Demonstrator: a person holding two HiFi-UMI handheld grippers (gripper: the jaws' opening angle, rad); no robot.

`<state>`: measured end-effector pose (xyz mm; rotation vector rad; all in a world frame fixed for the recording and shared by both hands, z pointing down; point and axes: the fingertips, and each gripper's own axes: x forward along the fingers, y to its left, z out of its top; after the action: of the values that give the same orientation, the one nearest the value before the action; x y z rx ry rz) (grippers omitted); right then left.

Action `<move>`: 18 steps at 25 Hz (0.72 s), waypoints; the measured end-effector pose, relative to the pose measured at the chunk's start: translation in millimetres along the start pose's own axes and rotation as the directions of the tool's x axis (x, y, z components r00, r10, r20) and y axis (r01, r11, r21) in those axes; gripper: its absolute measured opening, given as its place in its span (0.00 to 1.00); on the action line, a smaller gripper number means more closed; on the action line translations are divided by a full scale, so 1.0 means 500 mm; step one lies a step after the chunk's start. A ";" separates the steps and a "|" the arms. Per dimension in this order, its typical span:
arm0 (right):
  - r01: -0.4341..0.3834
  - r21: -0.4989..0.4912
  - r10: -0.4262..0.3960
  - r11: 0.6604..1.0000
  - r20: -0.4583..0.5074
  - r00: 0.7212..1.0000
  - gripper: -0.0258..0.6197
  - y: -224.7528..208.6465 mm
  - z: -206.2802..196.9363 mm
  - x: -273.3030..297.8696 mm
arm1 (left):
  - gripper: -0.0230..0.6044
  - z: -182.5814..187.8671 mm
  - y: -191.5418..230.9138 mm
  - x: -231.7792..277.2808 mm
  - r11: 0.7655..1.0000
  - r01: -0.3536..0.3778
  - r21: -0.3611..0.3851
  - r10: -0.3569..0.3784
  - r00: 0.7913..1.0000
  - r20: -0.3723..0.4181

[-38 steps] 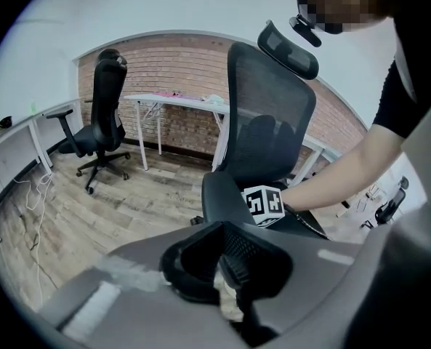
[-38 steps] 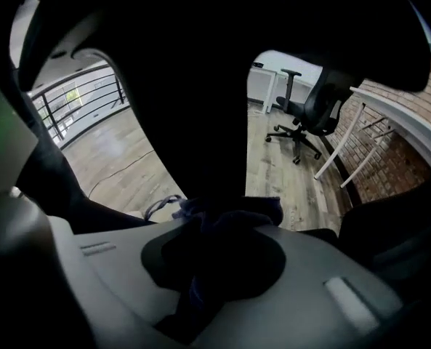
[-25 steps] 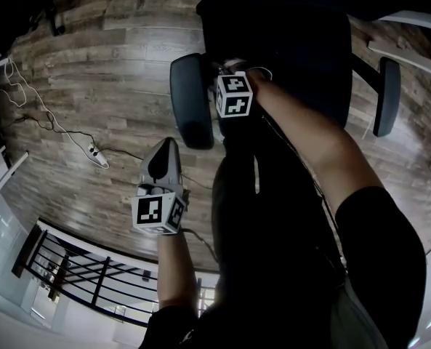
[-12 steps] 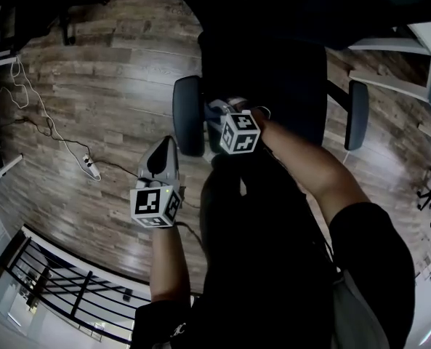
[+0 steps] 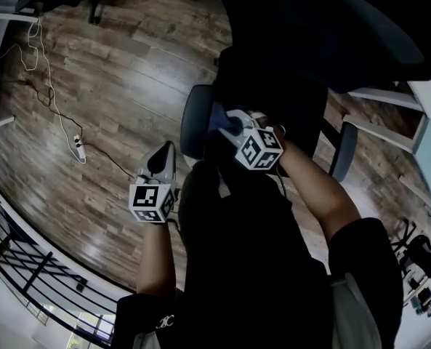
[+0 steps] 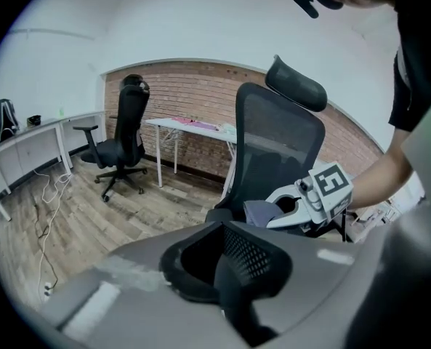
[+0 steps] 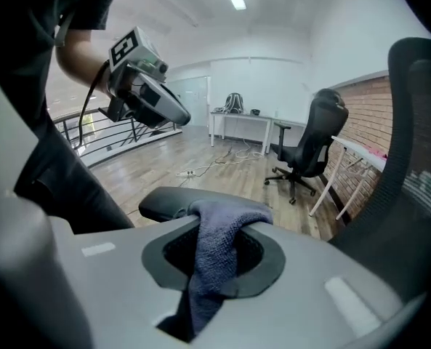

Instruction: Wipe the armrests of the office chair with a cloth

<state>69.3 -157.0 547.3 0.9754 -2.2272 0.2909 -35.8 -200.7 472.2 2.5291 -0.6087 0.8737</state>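
Note:
The office chair (image 5: 288, 71) stands in front of me, with its left armrest (image 5: 195, 122) and right armrest (image 5: 343, 151) both showing in the head view. My right gripper (image 5: 228, 126) is shut on a blue-grey cloth (image 5: 221, 116) and presses it against the inner side of the left armrest. In the right gripper view the cloth (image 7: 219, 242) hangs between the jaws over the armrest pad (image 7: 168, 201). My left gripper (image 5: 160, 162) hovers shut and empty to the left of that armrest, apart from it. From the left gripper view the chair back (image 6: 282, 145) and the cloth (image 6: 261, 212) are seen.
Wooden floor lies all round. A power strip with cables (image 5: 77, 145) lies on the floor at the left. A second office chair (image 6: 121, 145) and white desks (image 6: 190, 127) stand by the brick wall. A black railing (image 5: 26, 282) runs along the lower left.
My right gripper with the cloth has slid along the left armrest toward me. The head view has swung, so the chair sits lower right. The left gripper has stayed about where it was.

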 end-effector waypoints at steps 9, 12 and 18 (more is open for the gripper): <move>-0.154 -0.050 0.145 0.987 -0.151 0.978 0.13 -0.058 0.079 0.020 | 0.04 -0.033 0.079 -0.029 0.996 -0.034 -0.085 0.038 0.998 0.050; -0.237 -0.104 0.211 0.966 -0.213 0.954 0.13 -0.080 0.125 0.041 | 0.04 -0.044 0.118 -0.039 0.989 -0.021 -0.148 0.031 0.997 0.066; -0.427 -0.225 0.291 0.876 -0.460 0.839 0.12 -0.137 0.132 0.159 | 0.04 -0.070 0.228 -0.041 0.986 -0.014 -0.166 0.029 0.996 0.088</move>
<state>46.7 -278.9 547.0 0.2688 -1.9637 0.2641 -125.9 -272.3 509.8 2.4260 -0.7076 0.6888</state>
